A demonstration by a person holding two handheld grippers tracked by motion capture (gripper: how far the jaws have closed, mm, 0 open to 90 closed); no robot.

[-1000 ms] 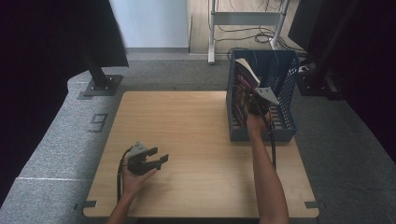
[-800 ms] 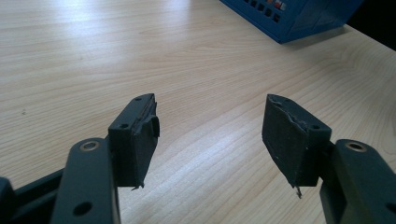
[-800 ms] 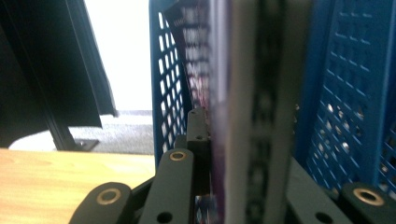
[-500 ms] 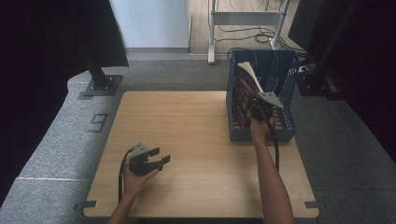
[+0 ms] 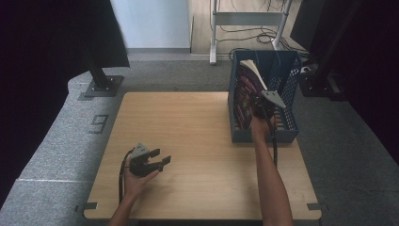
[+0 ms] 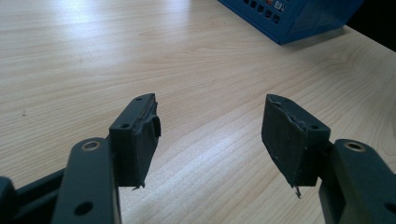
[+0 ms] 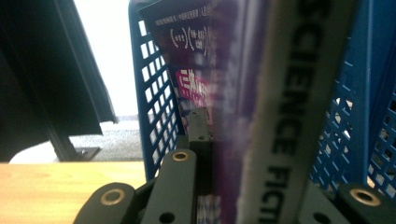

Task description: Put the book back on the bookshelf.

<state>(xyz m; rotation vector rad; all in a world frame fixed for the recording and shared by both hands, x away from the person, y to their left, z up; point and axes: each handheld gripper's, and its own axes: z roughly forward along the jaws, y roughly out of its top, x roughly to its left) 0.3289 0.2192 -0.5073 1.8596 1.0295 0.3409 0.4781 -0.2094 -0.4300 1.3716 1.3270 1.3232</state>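
A book (image 5: 248, 81) with a purple cover and pale page edges stands tilted in the blue mesh basket (image 5: 288, 134) at the table's right back. My right gripper (image 5: 260, 108) reaches into the basket from the near side and is shut on the book's lower part. In the right gripper view the book (image 7: 280, 93) fills the space between the jaws, its spine lettered "SCIENCE FICTION", with the right gripper (image 7: 243, 154) clamped on it. My left gripper (image 5: 159, 160) rests low on the table at the front left, open with nothing between its jaws; the left gripper (image 6: 210, 135) faces bare wood.
The wooden table (image 5: 188, 122) is bare between the two hands. The basket's corner (image 6: 289, 18) lies ahead of the left gripper. Behind the table are a dark stand base (image 5: 101, 87) and a metal frame (image 5: 244, 19) on grey carpet.
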